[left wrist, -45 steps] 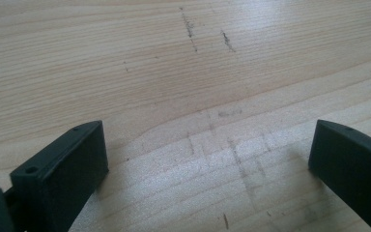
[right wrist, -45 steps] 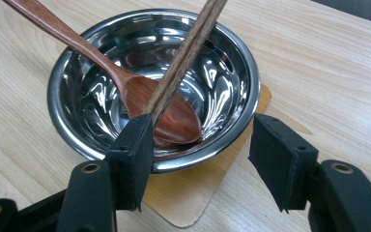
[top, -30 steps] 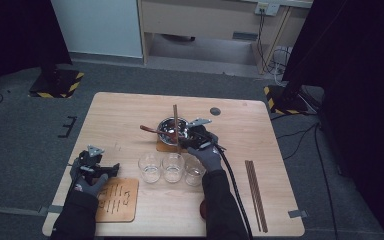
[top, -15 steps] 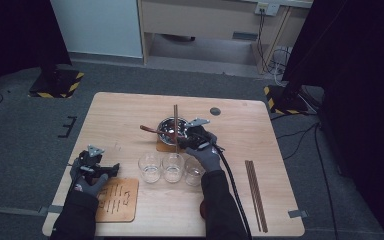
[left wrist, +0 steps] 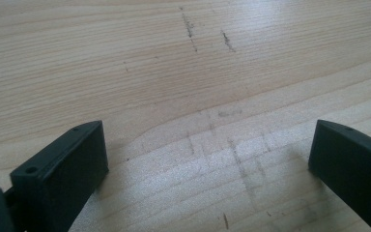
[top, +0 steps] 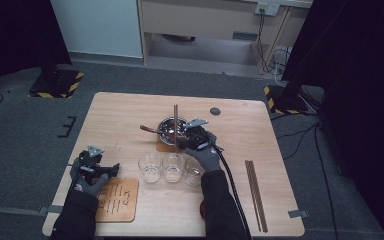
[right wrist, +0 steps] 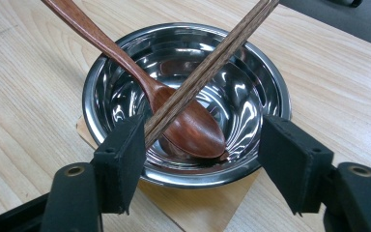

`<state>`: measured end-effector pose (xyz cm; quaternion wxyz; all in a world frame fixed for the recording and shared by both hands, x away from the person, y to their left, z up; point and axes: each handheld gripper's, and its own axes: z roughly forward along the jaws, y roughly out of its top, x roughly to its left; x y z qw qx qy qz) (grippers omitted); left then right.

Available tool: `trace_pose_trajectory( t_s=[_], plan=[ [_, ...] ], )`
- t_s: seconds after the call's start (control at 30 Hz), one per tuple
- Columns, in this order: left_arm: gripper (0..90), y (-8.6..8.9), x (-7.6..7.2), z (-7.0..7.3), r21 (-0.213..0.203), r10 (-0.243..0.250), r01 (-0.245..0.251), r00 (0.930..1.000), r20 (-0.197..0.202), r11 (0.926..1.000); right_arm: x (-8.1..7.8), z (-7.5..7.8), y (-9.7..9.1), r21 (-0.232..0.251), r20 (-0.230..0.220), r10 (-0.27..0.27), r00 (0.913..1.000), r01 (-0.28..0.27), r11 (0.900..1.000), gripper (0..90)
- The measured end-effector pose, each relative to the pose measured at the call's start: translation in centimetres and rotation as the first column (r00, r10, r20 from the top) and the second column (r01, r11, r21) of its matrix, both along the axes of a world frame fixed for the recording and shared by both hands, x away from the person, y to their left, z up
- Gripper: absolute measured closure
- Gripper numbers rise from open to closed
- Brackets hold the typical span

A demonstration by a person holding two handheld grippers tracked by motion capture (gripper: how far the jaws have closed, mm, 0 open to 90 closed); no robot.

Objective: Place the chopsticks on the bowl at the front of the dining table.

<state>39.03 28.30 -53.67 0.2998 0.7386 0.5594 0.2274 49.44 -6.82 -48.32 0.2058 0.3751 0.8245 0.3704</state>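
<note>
Right gripper (right wrist: 200,159), jaws just opening, stands apart around the near rim of a steel bowl (right wrist: 261,72). Chopsticks (right wrist: 207,67) lean against its left jaw, crossing a wooden spoon (right wrist: 183,121) lying in the bowl. Left gripper (left wrist: 207,159) rests open over bare table (left wrist: 125,58).

Chopsticks (right wrist: 207,67) and spoon (right wrist: 174,106) in steel bowl (right wrist: 251,77)

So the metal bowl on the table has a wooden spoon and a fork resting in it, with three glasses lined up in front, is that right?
Not quite. There is no fork: the right gripper view shows a pair of chopsticks leaning in the metal bowl across the wooden spoon. The rest holds: in the high view the three glasses stand in a row in front of the bowl on the table.
</note>
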Motion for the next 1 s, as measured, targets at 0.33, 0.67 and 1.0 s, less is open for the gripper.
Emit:
trace_pose_trajectory(
  t_s=[0.33,0.67,1.0],
  plan=[
    [0.0,0.0,0.0,0.0,0.000,0.000,0.000,1.0000,0.000,1.0000,0.3,0.3,-0.4,0.009,0.011,-0.023,0.9997,0.023,0.9997,32.6],
    [0.0,0.0,0.0,0.0,0.000,0.000,0.000,1.0000,0.000,1.0000,1.1,1.9,-0.5,0.047,0.037,-0.084,0.9958,0.082,0.9955,27.1],
    [0.0,0.0,0.0,0.0,0.000,0.000,0.000,1.0000,0.000,1.0000,1.9,1.3,0.5,0.054,0.020,-0.123,0.9922,0.122,0.9911,27.0]
  ],
)
